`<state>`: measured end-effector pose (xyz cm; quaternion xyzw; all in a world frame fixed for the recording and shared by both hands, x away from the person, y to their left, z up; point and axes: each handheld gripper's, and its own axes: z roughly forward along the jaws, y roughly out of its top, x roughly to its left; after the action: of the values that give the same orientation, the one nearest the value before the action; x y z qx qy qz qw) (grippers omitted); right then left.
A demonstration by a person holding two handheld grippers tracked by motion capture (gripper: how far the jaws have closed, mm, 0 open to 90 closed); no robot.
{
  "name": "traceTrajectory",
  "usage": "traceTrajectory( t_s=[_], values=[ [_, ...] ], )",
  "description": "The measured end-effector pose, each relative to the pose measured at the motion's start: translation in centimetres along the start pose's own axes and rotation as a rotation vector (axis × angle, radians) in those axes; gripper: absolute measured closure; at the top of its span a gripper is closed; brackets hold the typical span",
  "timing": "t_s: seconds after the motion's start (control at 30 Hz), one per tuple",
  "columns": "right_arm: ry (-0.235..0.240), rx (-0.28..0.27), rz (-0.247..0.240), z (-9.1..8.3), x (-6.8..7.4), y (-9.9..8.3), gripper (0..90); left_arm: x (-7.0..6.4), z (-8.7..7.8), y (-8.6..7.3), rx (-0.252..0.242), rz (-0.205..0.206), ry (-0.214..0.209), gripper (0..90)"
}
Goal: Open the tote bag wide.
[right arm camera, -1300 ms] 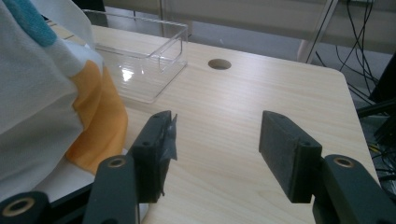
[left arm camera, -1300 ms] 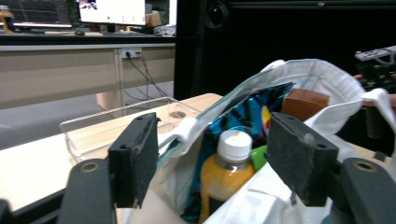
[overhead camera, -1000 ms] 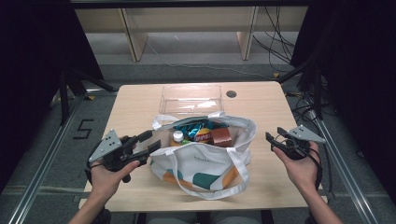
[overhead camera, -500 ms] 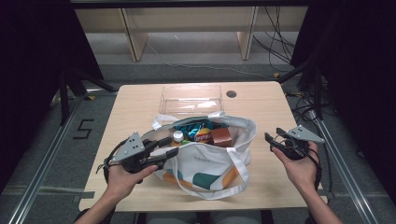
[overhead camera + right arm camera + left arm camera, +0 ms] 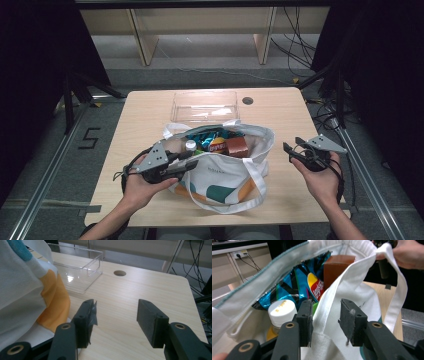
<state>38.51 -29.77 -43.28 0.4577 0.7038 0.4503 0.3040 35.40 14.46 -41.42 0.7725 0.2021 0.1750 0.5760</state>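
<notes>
I see the tote bag (image 5: 220, 175) lying open in the middle of the table (image 5: 145, 115), its mouth toward the far side. Inside it are a blue chip bag (image 5: 299, 282), a brown box (image 5: 335, 267) and a bottle with a white cap (image 5: 282, 310), packed close together. Beyond the bag, a clear plastic tray (image 5: 204, 106) sits on the table with nothing in it that I can make out.

The bag is white cloth with teal and orange patches on its side and long white handles (image 5: 252, 180) that spill toward the near edge.

My left gripper (image 5: 325, 320) is at the bag's near left rim, pointing across it; its fingers (image 5: 305, 320) stand open with the white rim cloth between them, not clamped. My right gripper (image 5: 116, 320) is held above the table just right of the bag, fingers wide apart and holding nothing, aimed toward the tray.
</notes>
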Motion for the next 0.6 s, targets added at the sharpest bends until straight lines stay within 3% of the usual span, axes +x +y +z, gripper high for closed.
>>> traceTrajectory(
  t_s=[0.17, 0.37, 0.53, 0.6],
  values=[
    [0.005, 0.002, 0.036, 0.0, 0.2, -0.1, 48.7, -0.1, 0.9, 0.0, 0.036, 0.012, -0.012, 57.4],
    [0.011, 0.007, 0.033, 0.0, 0.1, -0.1, 48.7, -0.3, 1.4, -0.1, 0.056, 0.02, 0.004, 49.8],
    [0.001, 0.004, 0.016, 0.1, -0.1, -0.1, 48.8, -0.2, 1.3, 0.0, 0.063, 0.043, 0.011, 57.1],
    [0.002, 0.004, 0.021, 0.1, 0.0, -0.1, 48.8, -0.1, 1.1, 0.2, 0.057, 0.052, 0.02, 64.2]
  ],
)
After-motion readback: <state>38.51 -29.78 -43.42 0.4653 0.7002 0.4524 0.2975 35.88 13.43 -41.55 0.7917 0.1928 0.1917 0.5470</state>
